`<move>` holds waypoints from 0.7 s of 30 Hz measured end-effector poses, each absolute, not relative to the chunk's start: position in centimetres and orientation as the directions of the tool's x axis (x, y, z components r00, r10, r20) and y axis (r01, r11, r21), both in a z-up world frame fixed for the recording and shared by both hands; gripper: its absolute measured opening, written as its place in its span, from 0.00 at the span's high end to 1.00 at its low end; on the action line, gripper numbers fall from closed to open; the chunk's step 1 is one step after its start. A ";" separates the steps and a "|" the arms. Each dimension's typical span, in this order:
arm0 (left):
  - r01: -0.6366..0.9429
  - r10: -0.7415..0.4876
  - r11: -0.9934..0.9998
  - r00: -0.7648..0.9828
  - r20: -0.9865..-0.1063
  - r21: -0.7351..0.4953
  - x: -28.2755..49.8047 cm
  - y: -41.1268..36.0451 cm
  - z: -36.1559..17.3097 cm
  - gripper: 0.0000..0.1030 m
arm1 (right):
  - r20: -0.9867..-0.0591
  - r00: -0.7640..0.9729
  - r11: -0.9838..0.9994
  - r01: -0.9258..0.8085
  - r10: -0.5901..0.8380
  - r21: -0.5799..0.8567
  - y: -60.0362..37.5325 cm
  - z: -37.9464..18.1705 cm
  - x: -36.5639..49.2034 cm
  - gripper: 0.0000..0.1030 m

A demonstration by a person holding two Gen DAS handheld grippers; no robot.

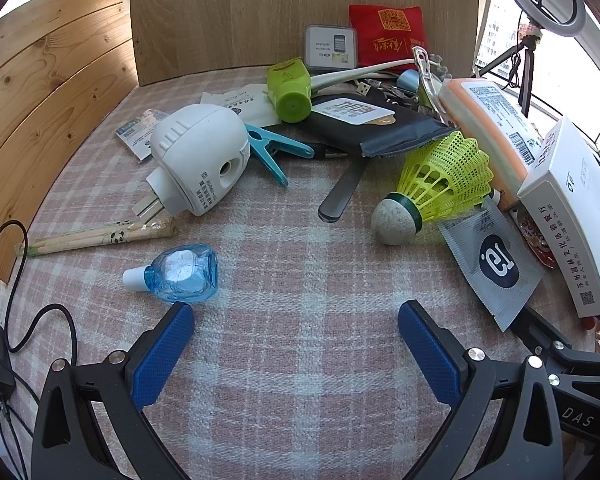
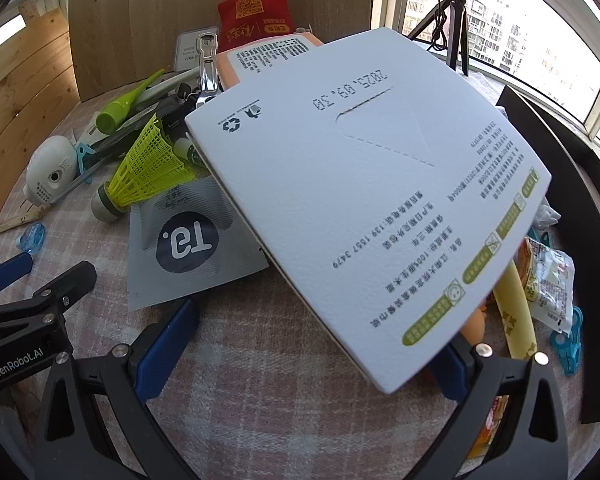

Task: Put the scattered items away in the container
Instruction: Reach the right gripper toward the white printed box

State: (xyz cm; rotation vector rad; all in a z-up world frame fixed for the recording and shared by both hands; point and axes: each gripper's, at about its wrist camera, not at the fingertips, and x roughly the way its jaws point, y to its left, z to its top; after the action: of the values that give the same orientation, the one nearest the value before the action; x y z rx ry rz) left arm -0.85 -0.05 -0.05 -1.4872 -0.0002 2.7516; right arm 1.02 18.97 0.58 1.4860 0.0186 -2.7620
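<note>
Opening step, by the look of it — nothing gripped, items spread across the pink-and-white checked cloth (image 1: 300,300). No container can be picked out with certainty; a dark curved rim (image 2: 572,216) at the right edge of the right wrist view may be it, cannot tell.

Left gripper (image 1: 296,356): blue-padded jaws spread as wide as they go, nothing between them but bare cloth, angled steeply down. Just beyond its left fingertip lies the small clear-blue plastic dropper bottle with white cap (image 1: 180,274), on its side. Further off: white rounded plastic plug-in device (image 1: 198,156), yellow mesh shuttlecock with grey cork tip (image 1: 432,184), grey foil sachet with a dark round logo (image 1: 492,260).

Right gripper (image 2: 312,352): also fully spread, holding nothing. The large white flat cardboard box with printed text (image 2: 372,200) lies tilted on other clutter, its near corner overlapping the right jaw in view — contact uncertain.

Next move, as I judge it: the left needs a short reach forward-left and a squeeze across the bottle's body. The box looks too broad for the right unless taken by an edge.
</note>
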 end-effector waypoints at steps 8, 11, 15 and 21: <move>0.001 0.008 -1.000 -0.492 -0.871 -0.010 -1.6 -0.2 0.0 0.00 | -0.861 -0.508 -1.000 0.025 -0.007 -0.007 19.1 0.7 1.5 0.00; 0.005 0.014 -1.000 -0.484 -0.875 -0.019 -1.3 -0.3 0.2 0.01 | -0.872 -0.490 -0.999 0.041 -0.012 -0.009 19.1 1.0 2.6 0.00; -0.014 0.000 -1.000 -0.500 -0.866 0.008 -0.2 -0.1 1.6 0.06 | -0.865 -0.501 -0.998 0.063 -0.010 -0.025 19.1 2.4 5.5 0.01; -0.013 0.033 -0.999 -0.523 -0.852 -0.031 1.9 -0.2 4.3 0.06 | -0.844 -0.536 -1.000 0.021 -0.001 -0.011 20.7 5.1 7.2 0.04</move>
State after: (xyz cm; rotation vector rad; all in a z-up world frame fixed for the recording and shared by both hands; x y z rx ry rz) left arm 1.87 -0.16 4.29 -1.5214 -0.0318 2.7183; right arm 7.19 20.65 5.09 1.5070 0.0311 -2.7420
